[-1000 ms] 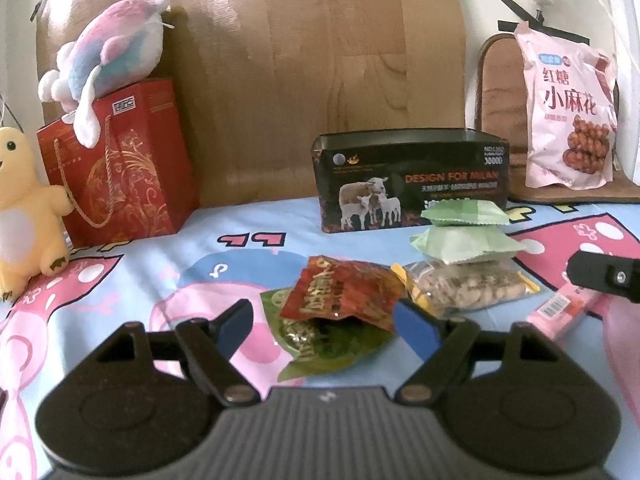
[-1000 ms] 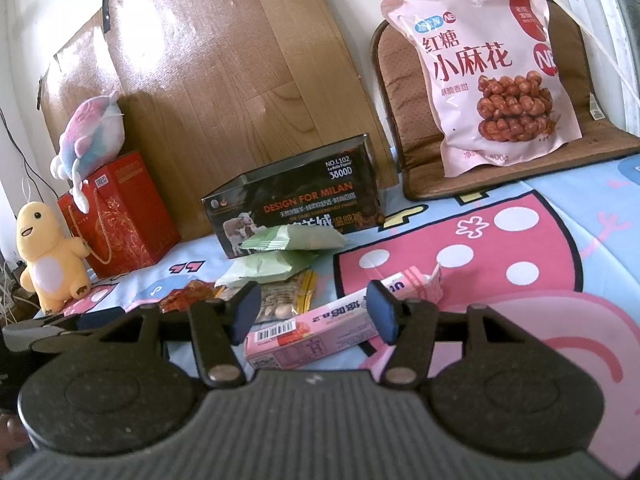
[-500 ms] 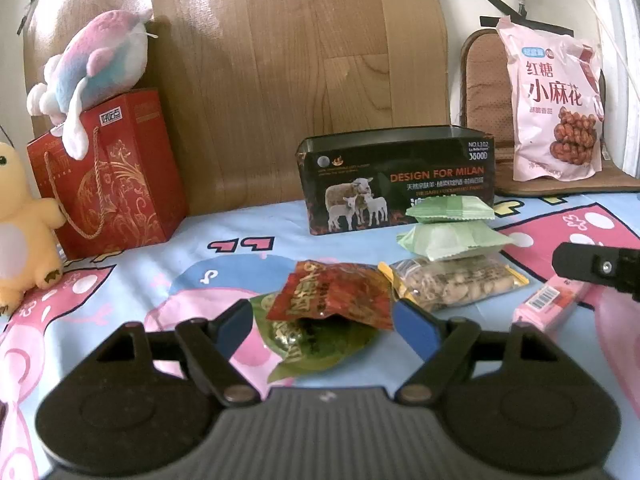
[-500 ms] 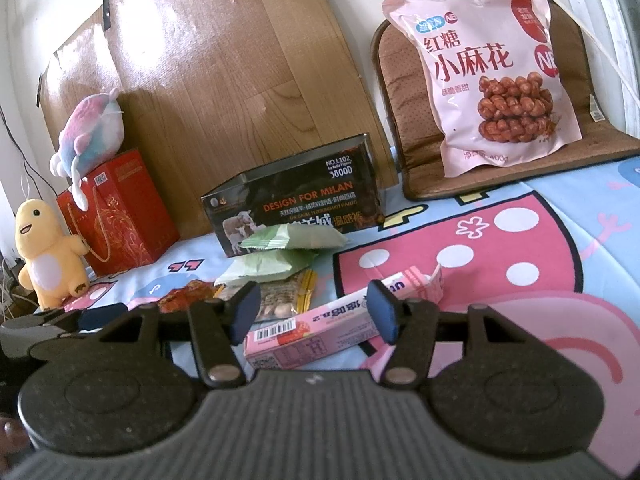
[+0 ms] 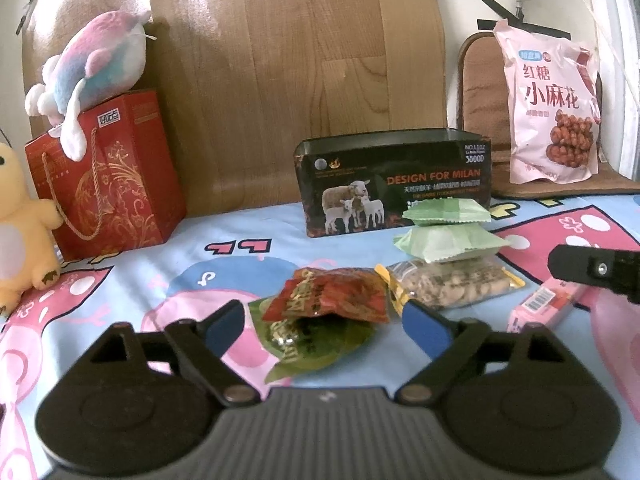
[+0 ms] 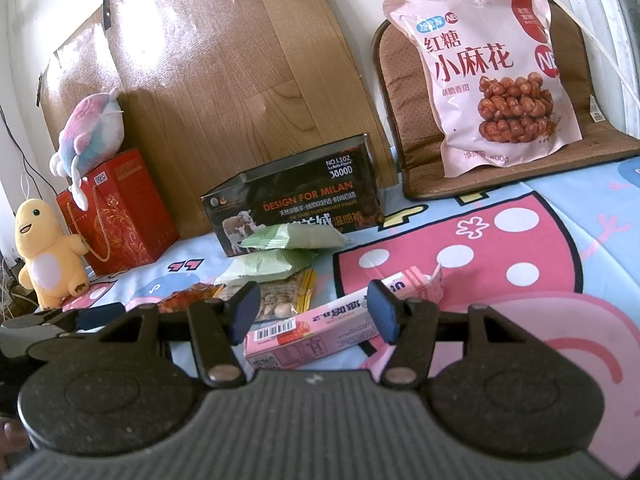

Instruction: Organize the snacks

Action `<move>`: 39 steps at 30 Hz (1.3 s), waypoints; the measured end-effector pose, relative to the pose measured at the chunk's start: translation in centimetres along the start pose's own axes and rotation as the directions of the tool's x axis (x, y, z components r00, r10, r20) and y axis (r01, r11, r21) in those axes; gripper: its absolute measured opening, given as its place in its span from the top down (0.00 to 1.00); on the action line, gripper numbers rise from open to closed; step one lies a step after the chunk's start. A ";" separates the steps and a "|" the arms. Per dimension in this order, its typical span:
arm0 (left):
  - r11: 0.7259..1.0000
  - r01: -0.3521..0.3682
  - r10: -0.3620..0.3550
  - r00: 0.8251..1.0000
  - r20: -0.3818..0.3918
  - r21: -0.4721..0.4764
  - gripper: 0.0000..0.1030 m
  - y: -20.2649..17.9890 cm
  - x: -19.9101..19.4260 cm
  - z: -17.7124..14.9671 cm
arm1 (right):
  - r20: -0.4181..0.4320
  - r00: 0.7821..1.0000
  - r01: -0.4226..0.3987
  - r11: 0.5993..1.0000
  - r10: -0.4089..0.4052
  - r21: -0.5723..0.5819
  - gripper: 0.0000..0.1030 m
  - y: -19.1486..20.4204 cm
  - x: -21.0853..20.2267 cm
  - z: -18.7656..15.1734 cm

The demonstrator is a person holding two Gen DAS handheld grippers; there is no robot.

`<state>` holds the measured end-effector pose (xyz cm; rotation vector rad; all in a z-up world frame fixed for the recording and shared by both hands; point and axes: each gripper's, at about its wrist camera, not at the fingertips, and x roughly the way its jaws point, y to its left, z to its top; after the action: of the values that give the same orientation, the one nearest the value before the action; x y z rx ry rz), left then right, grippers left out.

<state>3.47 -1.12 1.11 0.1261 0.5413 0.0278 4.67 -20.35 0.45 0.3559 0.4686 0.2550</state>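
My left gripper [image 5: 324, 326] hovers low over the cartoon bedsheet [image 5: 240, 264], its jaws opening. Between its blue pads [image 5: 224, 324] lies a red snack packet [image 5: 332, 296] on top of a green packet [image 5: 320, 344]; the pads do not touch them. My right gripper [image 6: 314, 312] stands open over a long pink carton [image 6: 340, 320] that lies slantwise on the sheet, pads apart from it. Behind are a clear bag of nuts [image 5: 448, 288], two pale green packets [image 5: 448, 226] and an open black tin box [image 5: 392, 184].
A large pink snack bag [image 6: 492, 80] leans on a brown cushion [image 6: 416, 120] at the back right. A red gift bag [image 5: 104, 176] with a pastel plush [image 5: 92, 68] on it and a yellow plush [image 5: 20, 232] stand at the left. A wooden board [image 5: 280, 60] backs the scene.
The left gripper's jaws have spread a little wider around the red and green packets. The right gripper and the pink carton look the same.
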 end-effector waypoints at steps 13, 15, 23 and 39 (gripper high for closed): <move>1.000 0.008 -0.008 1.000 -0.008 -0.026 0.12 0.3 0.1 0.0 | 0.000 1.000 0.000 1.000 0.000 0.000 0.40 -0.1 0.0 0.0; 1.000 0.009 -0.009 1.000 -0.009 -0.029 0.12 0.4 0.1 0.0 | -0.001 1.000 0.000 1.000 0.000 0.000 0.40 -0.1 0.0 0.0; 0.999 0.012 -0.012 1.000 -0.006 -0.037 0.11 0.5 0.1 0.0 | 0.000 1.000 0.001 1.000 -0.001 0.001 0.39 0.0 -0.1 -0.1; 0.956 0.102 -0.103 0.995 0.011 -0.275 0.10 4.6 0.1 -0.3 | -0.084 0.994 -0.070 0.997 0.072 0.021 0.39 0.0 1.5 2.2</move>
<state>3.43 3.53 1.39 -0.1740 0.5418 0.0017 7.03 -20.52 1.70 0.3810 0.5424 0.3359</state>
